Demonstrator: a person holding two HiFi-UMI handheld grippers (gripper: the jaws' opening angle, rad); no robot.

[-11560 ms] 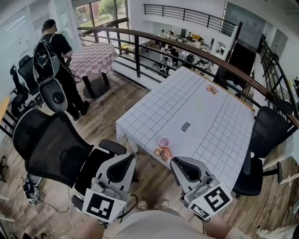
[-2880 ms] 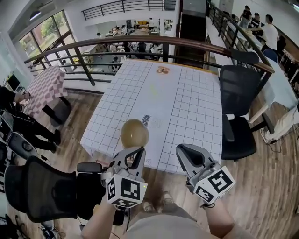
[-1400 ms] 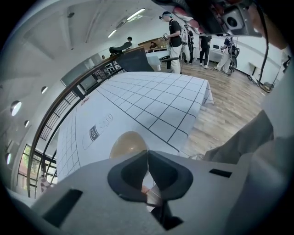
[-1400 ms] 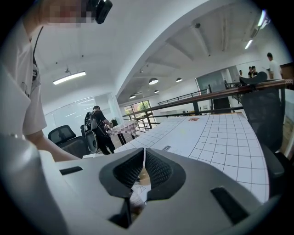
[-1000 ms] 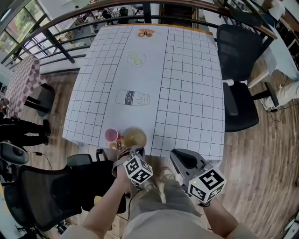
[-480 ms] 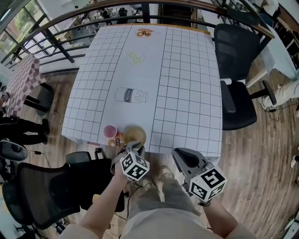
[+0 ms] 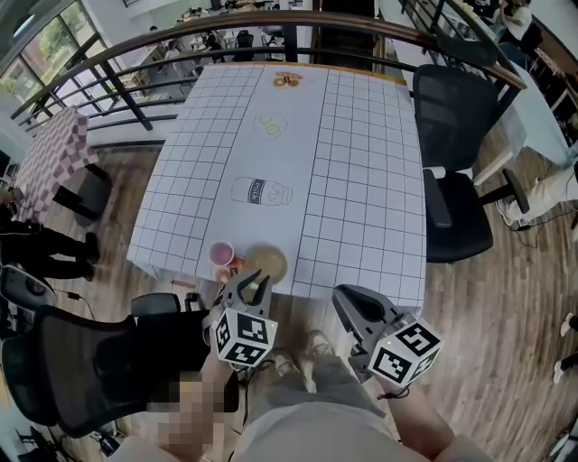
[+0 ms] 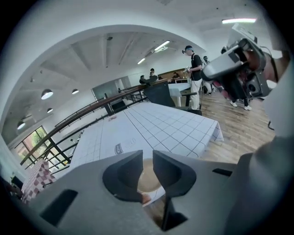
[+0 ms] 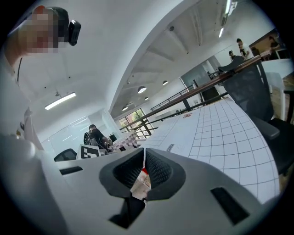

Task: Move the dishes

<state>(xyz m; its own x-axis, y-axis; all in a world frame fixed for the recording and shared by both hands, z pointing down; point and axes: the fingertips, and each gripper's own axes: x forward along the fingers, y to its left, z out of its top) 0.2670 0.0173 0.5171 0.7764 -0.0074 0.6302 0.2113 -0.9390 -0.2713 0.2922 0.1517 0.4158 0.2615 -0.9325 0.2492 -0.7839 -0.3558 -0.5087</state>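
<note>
Nearest the person, off the near edge of the white grid-clothed table (image 7: 361, 207), the left gripper (image 7: 250, 287) has just been opening its jaws, which stand apart and empty. The right gripper (image 7: 354, 305) beside it has its jaws together on nothing. Just beyond, a tan round bowl (image 7: 265, 262) sits at that edge, with a pink cup (image 7: 221, 254) just left of it. Open cloth stretches far to a dark railing (image 7: 271, 23), and black office chairs (image 7: 456, 117) flank the right edge.

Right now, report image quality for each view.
Head view: even daylight and sharp, but the fisheye bows the table. Left gripper view: black round vignette, and the ceiling lamp glares. Right gripper view: washed-out white ceiling, strip light blown out.
</note>
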